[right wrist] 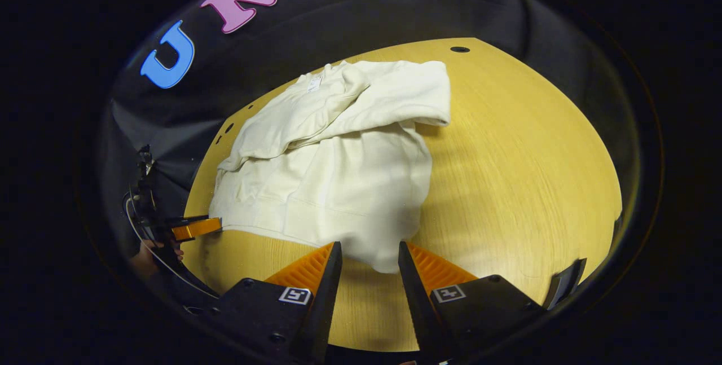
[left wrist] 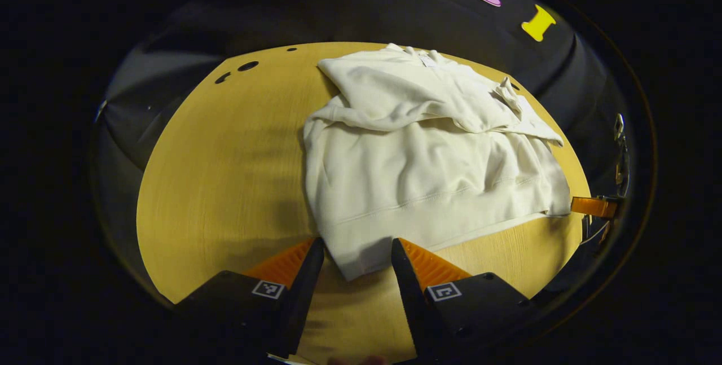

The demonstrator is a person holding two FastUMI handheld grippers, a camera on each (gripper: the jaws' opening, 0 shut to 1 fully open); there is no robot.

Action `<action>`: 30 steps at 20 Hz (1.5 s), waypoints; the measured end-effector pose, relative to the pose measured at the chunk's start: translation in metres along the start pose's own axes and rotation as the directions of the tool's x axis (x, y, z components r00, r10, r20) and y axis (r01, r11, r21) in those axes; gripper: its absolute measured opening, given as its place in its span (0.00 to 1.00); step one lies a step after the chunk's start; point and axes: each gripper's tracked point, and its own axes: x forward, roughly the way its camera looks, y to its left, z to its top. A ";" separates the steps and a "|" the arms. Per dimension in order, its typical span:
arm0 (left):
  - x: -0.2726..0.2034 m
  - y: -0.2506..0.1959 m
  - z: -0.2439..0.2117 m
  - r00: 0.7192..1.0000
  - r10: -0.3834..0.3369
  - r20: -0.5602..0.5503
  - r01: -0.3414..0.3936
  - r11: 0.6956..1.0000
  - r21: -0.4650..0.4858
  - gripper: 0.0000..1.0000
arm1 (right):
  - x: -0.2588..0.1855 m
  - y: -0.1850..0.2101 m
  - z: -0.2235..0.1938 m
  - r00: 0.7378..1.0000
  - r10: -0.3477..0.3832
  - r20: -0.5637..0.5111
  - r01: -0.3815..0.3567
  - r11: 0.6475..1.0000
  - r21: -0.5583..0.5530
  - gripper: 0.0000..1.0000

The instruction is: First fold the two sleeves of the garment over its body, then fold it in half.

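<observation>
garment (left wrist: 428, 179): soft matt cloth, creased | counter (left wrist: 225, 184): smooth wood-grain, slight sheen | tool fingers (left wrist: 431, 266): ribbed pads

A round wooden table (left wrist: 225, 184) carries a cream garment (left wrist: 428, 173), its sleeves folded across its body.

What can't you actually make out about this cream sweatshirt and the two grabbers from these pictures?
- Whether the left gripper or the right gripper touches the hem corner lying between its open fingers: the views look down along the fingers.
- The sweatshirt's front, under the folded sleeves.
- The neck label: too small.
- The hand holding the left gripper: dark, at the right gripper view's rim.
</observation>
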 end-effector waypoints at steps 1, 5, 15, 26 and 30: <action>0.001 -0.001 0.001 1.000 0.011 -0.008 -0.011 1.000 0.011 0.84 | 0.006 0.001 -0.002 1.000 -0.002 -0.016 0.002 1.000 0.004 0.63; 0.002 -0.002 0.001 0.999 0.016 -0.030 -0.017 1.000 -0.010 0.74 | 0.014 0.001 0.002 1.000 -0.018 -0.013 0.019 0.998 0.057 0.63; 0.006 -0.009 0.008 1.000 -0.010 -0.010 0.008 0.993 -0.117 0.38 | 0.030 0.007 0.011 0.998 0.061 -0.026 -0.053 0.971 0.234 0.48; 0.001 -0.022 0.024 0.992 -0.087 0.091 0.111 0.946 -0.303 0.06 | 0.014 0.018 0.037 0.987 0.126 0.102 -0.147 0.960 0.237 0.08; -0.012 -0.018 0.036 0.986 -0.087 0.139 0.128 0.938 -0.321 0.06 | 0.000 0.023 0.060 0.977 0.142 0.159 -0.174 0.962 0.212 0.07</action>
